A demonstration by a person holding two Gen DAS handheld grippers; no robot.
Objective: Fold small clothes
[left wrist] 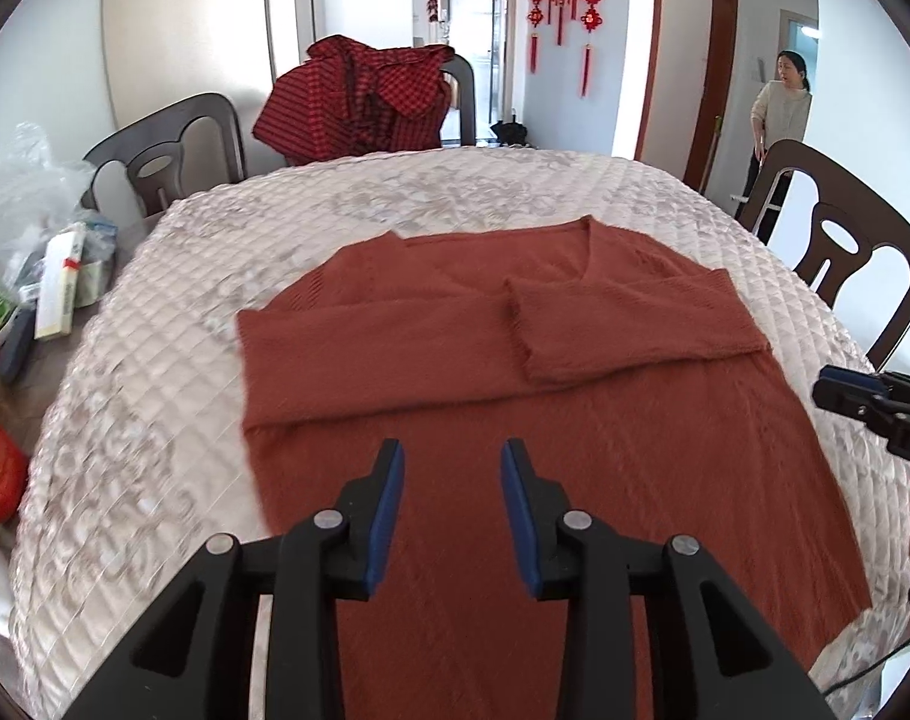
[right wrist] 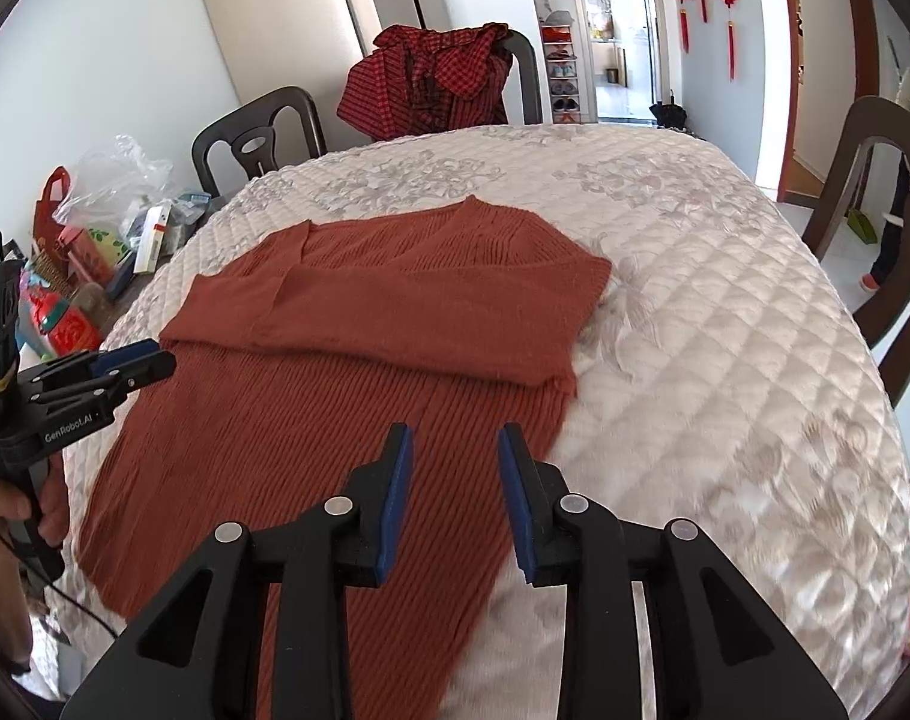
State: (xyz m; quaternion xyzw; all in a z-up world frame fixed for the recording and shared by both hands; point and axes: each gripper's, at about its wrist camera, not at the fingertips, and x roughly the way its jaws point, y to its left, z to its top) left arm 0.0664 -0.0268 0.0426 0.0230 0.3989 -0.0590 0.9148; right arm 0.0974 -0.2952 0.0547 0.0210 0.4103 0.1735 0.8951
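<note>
Rust-red sweater [left wrist: 575, 420] lies flat on the quilted table cover [left wrist: 155, 420], both sleeves folded across its chest, with the left gripper [left wrist: 452, 456] above its lower body and the right gripper [right wrist: 455, 441] above its right edge, each with jaws apart and gripping nothing

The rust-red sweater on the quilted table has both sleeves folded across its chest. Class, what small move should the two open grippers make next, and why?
Probably lower both grippers to the sweater's near hem and grip it: the left gripper and right gripper hover open above its lower body, holding nothing, and the sleeves already lie crossed.
</note>
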